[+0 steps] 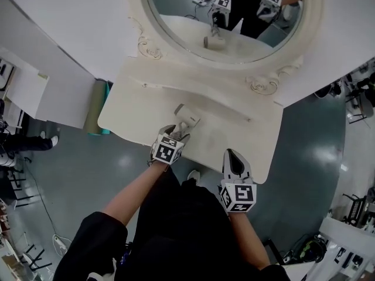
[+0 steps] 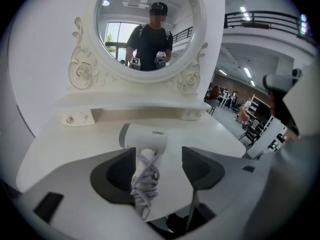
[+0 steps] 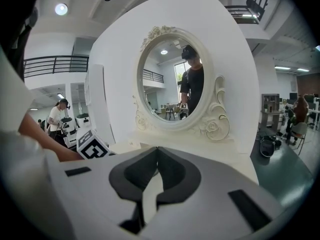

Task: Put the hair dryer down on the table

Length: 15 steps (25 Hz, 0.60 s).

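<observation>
The right gripper point(image 1: 231, 153) hangs at the near edge of the table point(image 1: 237, 134), farthest from the mirror point(image 1: 234, 22). Its own view shows the jaws pressed together at the tips with nothing between them point(image 3: 158, 152). That view takes in the mirror point(image 3: 172, 84) but not the dryer.

The left gripper point(image 1: 177, 132) is a little closer to the mirror. Its jaws stand spread wide point(image 2: 159, 156), one on each side of the dryer's handle, which sits against the left jaw and well clear of the right.

The dryer point(image 1: 186, 116) lies on the table just beyond that gripper, on the mirror side, with its body crosswise. The head view shows only a pale body and stub. The left gripper view shows more of the dryer point(image 2: 145, 136), with a grey cord point(image 2: 145, 184) wound around the handle.

Farthest off, the mirror point(image 2: 142, 34) rises at the back of the table point(image 2: 212, 129). In the head view it reflects both grippers and the dryer.
</observation>
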Available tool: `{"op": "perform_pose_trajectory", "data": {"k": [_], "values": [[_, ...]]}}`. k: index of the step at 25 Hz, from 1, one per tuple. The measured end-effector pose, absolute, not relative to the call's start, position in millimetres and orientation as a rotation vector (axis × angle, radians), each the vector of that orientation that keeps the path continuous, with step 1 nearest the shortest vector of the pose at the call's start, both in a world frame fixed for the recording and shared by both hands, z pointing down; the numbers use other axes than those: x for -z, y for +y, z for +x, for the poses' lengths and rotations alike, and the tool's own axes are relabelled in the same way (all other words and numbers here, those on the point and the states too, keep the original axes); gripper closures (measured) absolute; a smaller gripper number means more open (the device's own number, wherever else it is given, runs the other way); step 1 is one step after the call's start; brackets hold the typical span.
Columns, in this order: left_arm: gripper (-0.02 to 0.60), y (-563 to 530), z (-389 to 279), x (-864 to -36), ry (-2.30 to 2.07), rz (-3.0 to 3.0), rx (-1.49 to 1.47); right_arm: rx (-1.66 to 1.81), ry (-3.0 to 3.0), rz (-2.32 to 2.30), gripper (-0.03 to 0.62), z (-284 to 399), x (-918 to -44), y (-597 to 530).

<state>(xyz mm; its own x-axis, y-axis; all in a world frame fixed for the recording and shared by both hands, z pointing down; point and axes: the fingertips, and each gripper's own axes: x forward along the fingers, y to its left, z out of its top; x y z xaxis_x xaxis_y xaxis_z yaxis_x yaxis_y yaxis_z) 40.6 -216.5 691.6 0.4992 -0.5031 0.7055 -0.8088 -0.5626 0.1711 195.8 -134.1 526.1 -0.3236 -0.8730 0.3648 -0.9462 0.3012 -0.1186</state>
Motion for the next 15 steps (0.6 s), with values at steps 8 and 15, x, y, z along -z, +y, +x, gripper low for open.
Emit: {"op": "perform_pose_trajectory", "data": {"k": [8, 15], "values": [[0.309, -203, 37, -621, -1.232, 2.298, -0.577, -0.415, -2.416, 1.576, 0.577, 175, -516, -142], [0.449, -179, 0, -549, -1.337, 2.328, -0.334, -0.462, -2.495, 1.576, 0.577, 132, -487, -157]]}}
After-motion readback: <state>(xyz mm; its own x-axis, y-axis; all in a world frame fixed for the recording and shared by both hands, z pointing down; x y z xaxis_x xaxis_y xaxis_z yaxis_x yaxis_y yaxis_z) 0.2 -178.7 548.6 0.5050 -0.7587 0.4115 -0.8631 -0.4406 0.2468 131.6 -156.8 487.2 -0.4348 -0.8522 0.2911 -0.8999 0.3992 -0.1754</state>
